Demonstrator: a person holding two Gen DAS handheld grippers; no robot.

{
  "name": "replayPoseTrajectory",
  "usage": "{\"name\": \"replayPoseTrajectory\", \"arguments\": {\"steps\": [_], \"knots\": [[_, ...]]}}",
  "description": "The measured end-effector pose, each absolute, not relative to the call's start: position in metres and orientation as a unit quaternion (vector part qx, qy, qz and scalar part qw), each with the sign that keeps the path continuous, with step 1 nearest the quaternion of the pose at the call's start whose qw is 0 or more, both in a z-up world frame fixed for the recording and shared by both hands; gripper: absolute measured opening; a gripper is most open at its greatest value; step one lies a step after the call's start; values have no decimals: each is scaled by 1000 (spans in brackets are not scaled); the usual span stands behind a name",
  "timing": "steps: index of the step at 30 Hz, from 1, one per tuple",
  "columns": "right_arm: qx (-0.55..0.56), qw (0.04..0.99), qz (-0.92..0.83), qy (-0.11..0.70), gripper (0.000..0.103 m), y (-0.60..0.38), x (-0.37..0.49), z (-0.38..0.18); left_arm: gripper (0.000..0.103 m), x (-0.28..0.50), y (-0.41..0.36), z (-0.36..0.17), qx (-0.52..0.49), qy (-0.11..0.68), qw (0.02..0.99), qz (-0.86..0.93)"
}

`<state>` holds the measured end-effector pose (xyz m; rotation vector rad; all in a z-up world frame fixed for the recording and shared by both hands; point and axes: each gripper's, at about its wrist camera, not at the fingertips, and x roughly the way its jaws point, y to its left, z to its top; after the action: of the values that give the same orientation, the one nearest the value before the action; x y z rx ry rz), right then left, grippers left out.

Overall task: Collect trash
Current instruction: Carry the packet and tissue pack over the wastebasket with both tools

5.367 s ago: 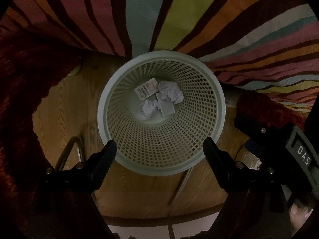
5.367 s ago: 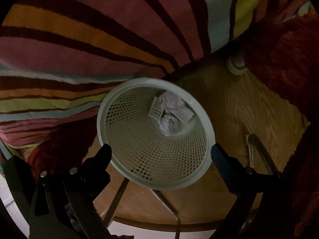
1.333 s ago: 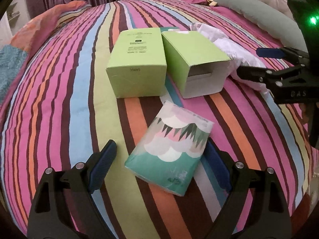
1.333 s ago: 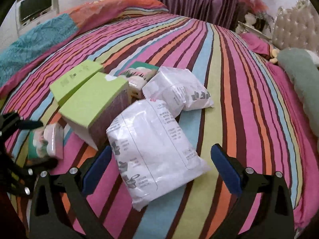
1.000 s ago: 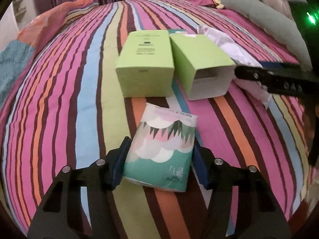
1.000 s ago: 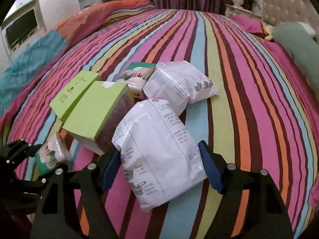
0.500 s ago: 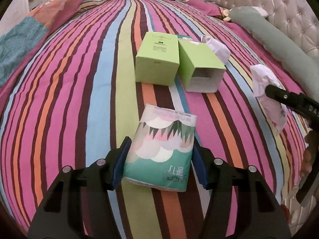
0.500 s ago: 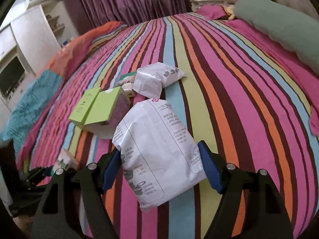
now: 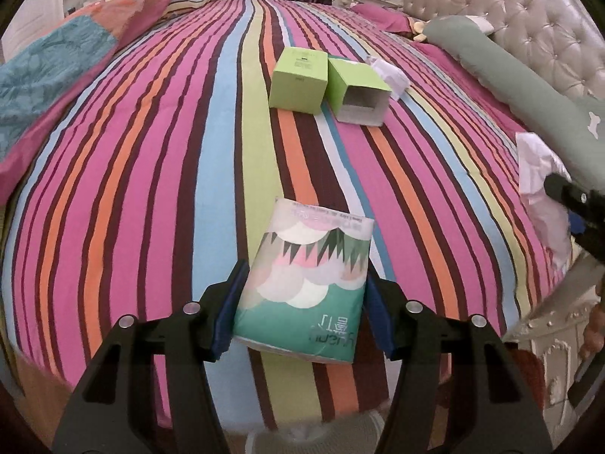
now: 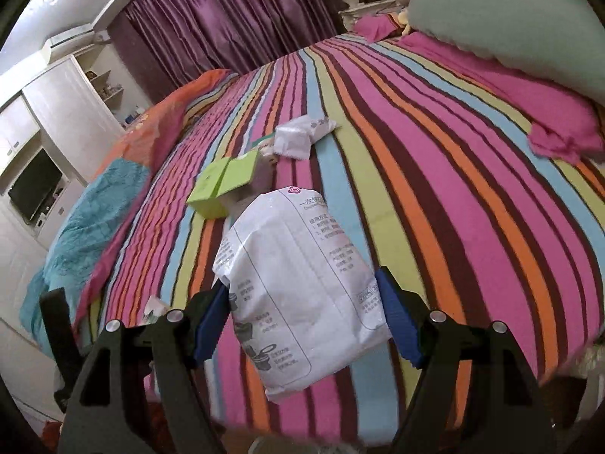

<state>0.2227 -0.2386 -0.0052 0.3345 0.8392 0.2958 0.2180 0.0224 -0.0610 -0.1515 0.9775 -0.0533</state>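
Note:
My left gripper (image 9: 302,302) is shut on a green and pink tissue pack (image 9: 306,280) and holds it above the near edge of the striped bed (image 9: 151,151). My right gripper (image 10: 306,317) is shut on a large white plastic packet (image 10: 298,287) printed with text, also lifted over the bed. Two lime-green boxes (image 9: 298,79) lie side by side farther up the bed, one open-ended (image 9: 359,92). They also show in the right wrist view (image 10: 227,181), with a smaller white packet (image 10: 298,136) beyond them.
A grey-green bolster pillow (image 9: 529,87) and tufted headboard (image 9: 529,11) lie at the right. A teal and orange blanket (image 9: 49,72) covers the bed's left side. White cabinets with a screen (image 10: 34,185) stand at the left. A pale basket rim (image 9: 314,439) shows below.
Both grippers closed on their items on the bed, then lifted and pulled back toward the bed's near edge. The boxes now look farther away.

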Motion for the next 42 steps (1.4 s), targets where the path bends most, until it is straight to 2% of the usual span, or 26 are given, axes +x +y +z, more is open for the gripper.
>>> {"name": "replayPoseTrajectory", "arguments": {"steps": [10,18,28,38,42], "knots": [[175,872,179,422,70,-208,151,-22,57,143,21,-59,-72,462,883,-30],[173,855,186,451,70,-186,110,-45,57,95,16,-78,-75,489,868,-31],[175,809,155,540,70,-170,87,-105,57,61,3,-143,-129,576,806,-44],[190,720,149,651,70,-158,78,-179,57,60,0,-200,-147,656,739,-44],[200,704,129,670,70,-161,81,-192,57,62,2,-215,-155,679,716,-40]]}}
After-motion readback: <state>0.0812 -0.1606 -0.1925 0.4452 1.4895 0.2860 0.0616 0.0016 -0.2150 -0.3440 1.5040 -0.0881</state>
